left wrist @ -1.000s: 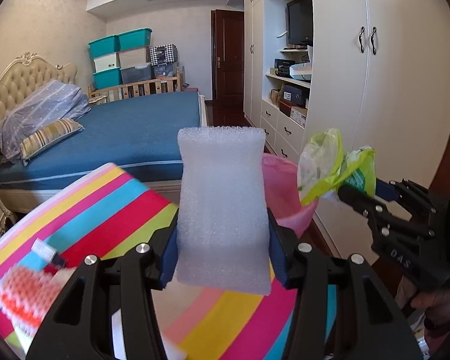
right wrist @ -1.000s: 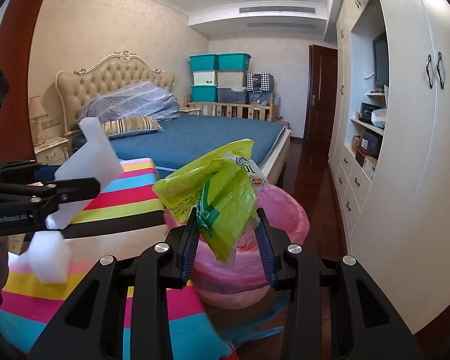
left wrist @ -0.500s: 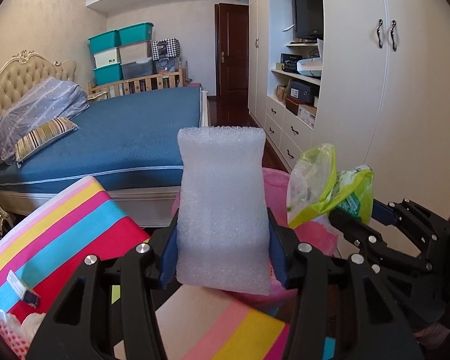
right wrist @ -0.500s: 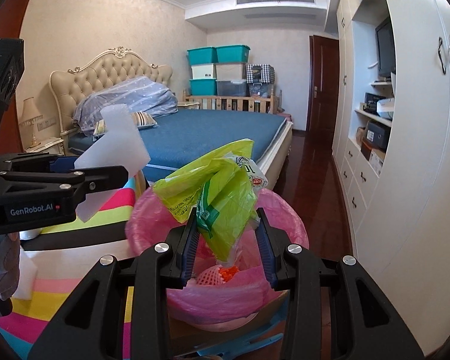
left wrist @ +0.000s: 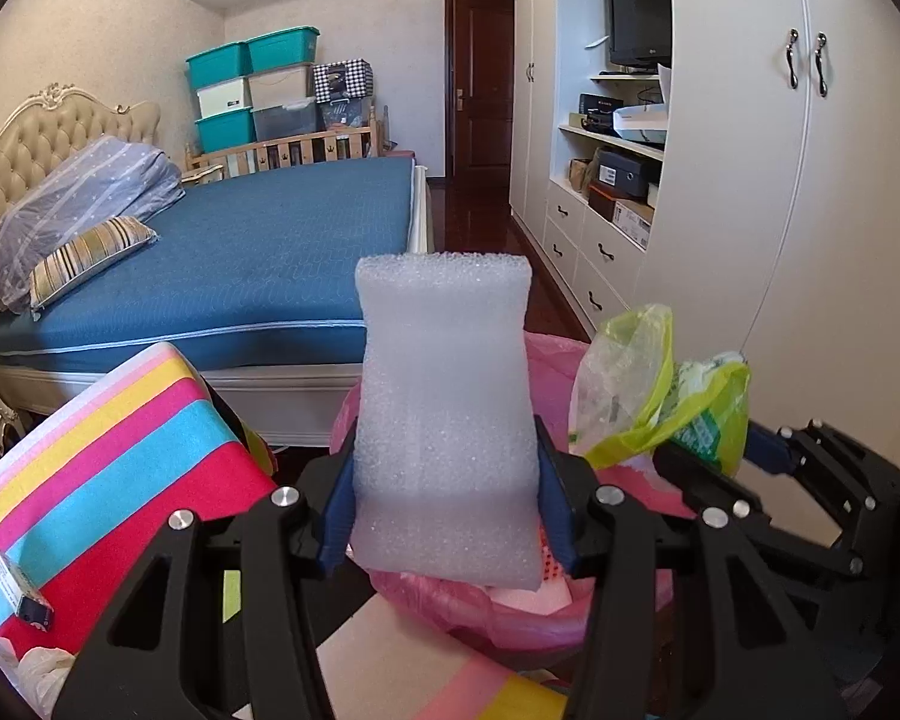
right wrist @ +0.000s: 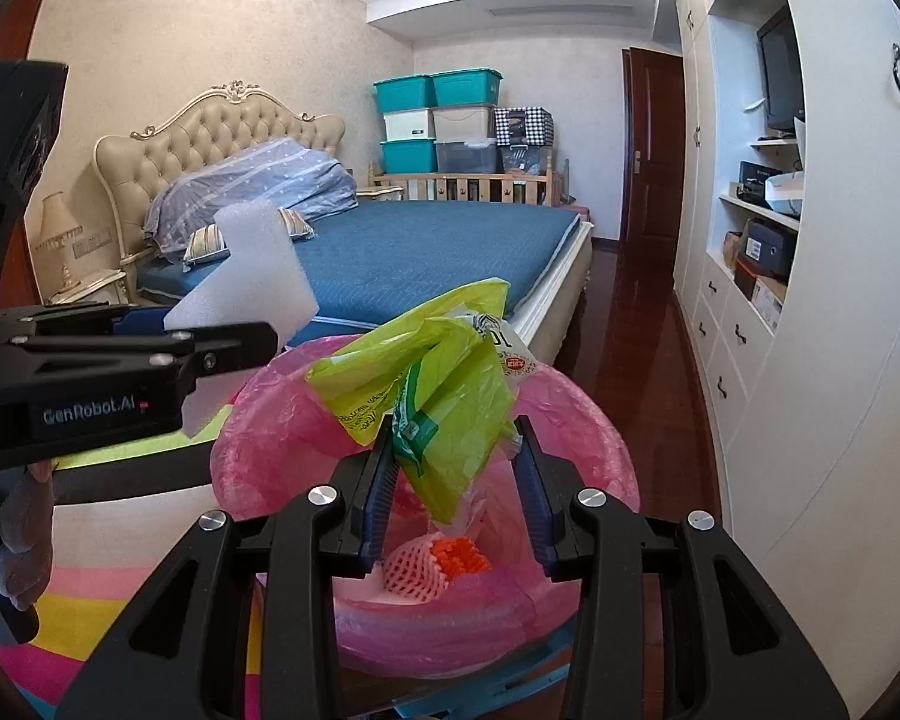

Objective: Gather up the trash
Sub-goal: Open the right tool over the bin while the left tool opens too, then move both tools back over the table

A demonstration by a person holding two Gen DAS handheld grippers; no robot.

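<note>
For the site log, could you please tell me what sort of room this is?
A home bedroom: a blue bed with a tufted headboard, a white built-in wardrobe, and a television on its shelves.

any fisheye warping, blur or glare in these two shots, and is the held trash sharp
Left wrist view: wardrobe doors bow with fisheye warping, corners vignetted black; the white foam block in the left claw is sharp. Right wrist view: same bowing; the crumpled green plastic bag in the right claw is crisp, and the dark wood floor shows mild glare.
</note>
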